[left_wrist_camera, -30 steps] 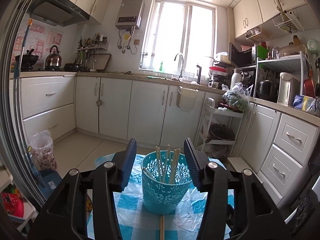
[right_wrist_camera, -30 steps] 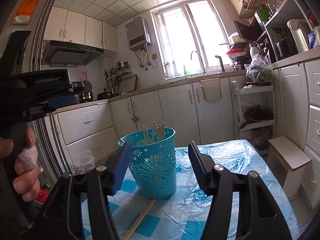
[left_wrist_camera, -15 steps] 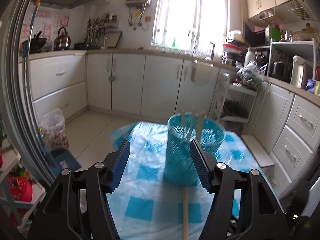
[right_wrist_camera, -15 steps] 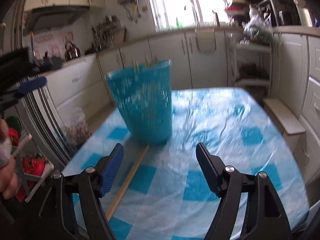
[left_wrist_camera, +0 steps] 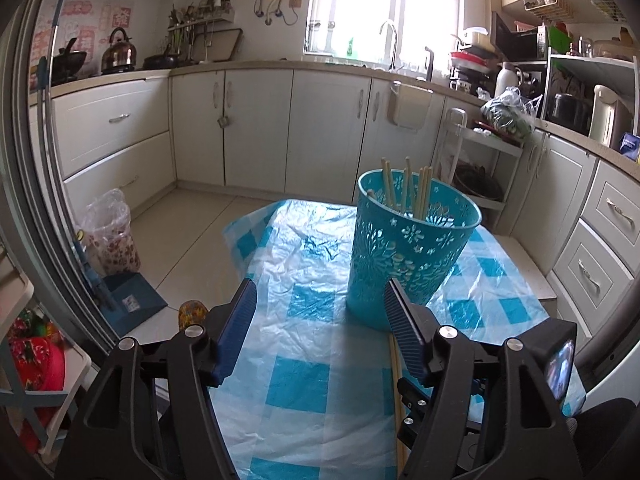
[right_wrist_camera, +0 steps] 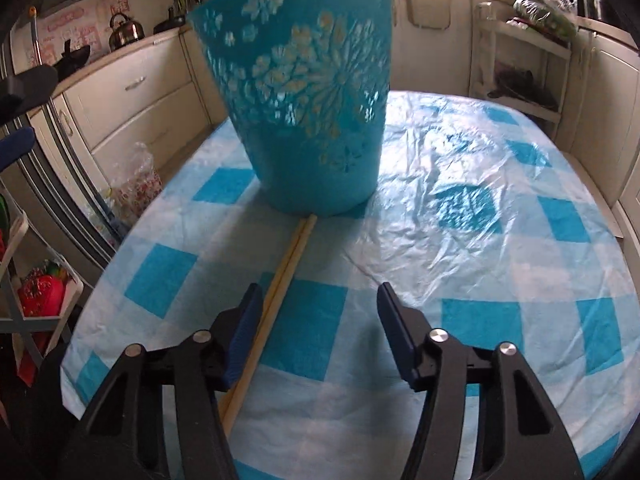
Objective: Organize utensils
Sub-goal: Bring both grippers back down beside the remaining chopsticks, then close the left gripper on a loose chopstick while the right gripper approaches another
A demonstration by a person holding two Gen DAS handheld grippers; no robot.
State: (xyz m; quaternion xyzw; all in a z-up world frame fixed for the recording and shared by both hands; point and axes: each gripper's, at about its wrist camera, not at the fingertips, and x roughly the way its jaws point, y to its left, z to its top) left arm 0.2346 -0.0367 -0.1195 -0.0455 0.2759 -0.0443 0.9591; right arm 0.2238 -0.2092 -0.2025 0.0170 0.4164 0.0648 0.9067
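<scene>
While the pair of chopsticks (right_wrist_camera: 276, 300) is lying on the tabletop (right_wrist_camera: 480, 240) against the blue basket (right_wrist_camera: 304, 92), both empty, part-open grippers, left (left_wrist_camera: 318, 316) widening and right (right_wrist_camera: 318, 316) narrowing, are being held near, and the pair is being risked being pushed aside by the right's jaws.

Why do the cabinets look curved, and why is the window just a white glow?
Left wrist view: the wide lens bows the cabinets and blacks out the corners; daylight overexposes the window. Right wrist view: the blue basket looms large and slightly soft, and the plastic tablecloth shows glare.
</scene>
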